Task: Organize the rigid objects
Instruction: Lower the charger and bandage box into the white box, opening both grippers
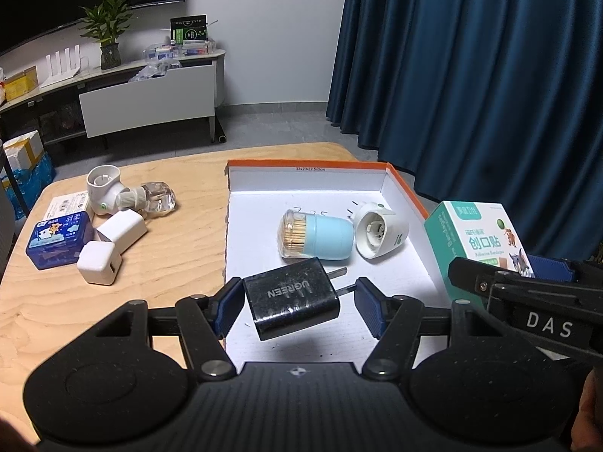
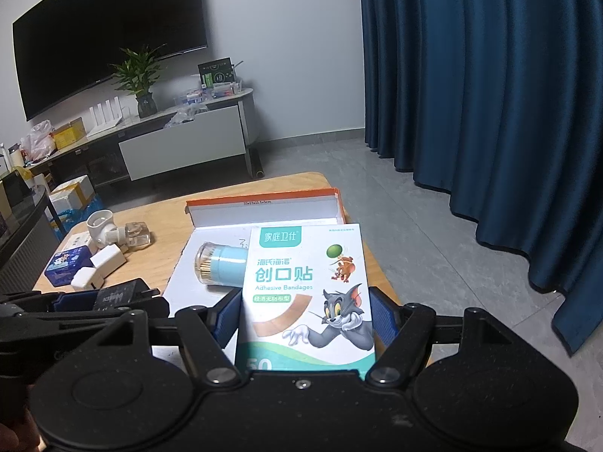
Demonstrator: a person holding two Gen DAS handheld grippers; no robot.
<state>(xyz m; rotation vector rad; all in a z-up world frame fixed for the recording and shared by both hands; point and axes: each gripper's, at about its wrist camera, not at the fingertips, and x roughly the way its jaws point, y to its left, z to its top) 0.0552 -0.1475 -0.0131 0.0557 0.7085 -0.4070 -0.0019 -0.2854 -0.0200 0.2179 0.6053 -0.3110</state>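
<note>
On the wooden worktop (image 1: 169,263), the left tool (image 1: 297,301) hangs agape around the black charger (image 1: 290,297) over the box (image 1: 407,188), apparently letting it go, while the right tool (image 2: 305,316) grips the bandage box (image 2: 307,286) ready to follow.

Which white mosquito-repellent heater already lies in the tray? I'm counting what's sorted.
The capless white heater beside the toothpick holder; the other lies on the table with its bottle attached.

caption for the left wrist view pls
Left gripper open around a black UGREEN charger over the box lid.
</note>
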